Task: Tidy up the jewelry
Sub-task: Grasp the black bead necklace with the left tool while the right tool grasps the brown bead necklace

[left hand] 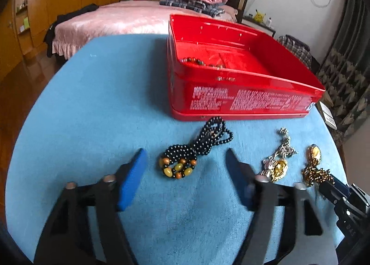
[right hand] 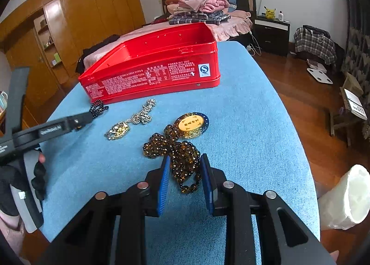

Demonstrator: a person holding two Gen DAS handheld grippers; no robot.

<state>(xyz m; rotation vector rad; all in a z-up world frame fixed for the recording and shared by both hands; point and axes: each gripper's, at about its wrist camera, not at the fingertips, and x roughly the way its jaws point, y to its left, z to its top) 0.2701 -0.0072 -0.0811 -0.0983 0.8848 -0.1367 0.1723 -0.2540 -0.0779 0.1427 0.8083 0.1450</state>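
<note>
**Two Strands Lined Up for the Red Tin**

Best done by closing low, around the thick bunched part of each strand, so no loop slips free on the lift. Worth raising each strand straight up until the trailing beads clear the blue cloth, then carrying it over the near wall of the red tin [left hand: 242, 93] before letting go. Safer one strand at a time, as the pieces lie close together near the front edge of the tabletop [left hand: 92, 103].

Left gripper [left hand: 186, 160]: jaws released, standing apart on either side of the black bead necklace [left hand: 185, 158], with clear cloth between pads and beads; nothing held. Necklace stretched from mid-tabletop to just beside the tin's near wall.

Right gripper [right hand: 183, 172]: jaws drawn close on the brown bead necklace [right hand: 178, 154], pads at either side of the bunched strand, seemingly grasping it though it lies on the cloth. Gold pendant [right hand: 192, 125] just beyond it, silver chain [right hand: 138, 119] to its left. One beaded bracelet [left hand: 203, 62] already inside the tin.
</note>
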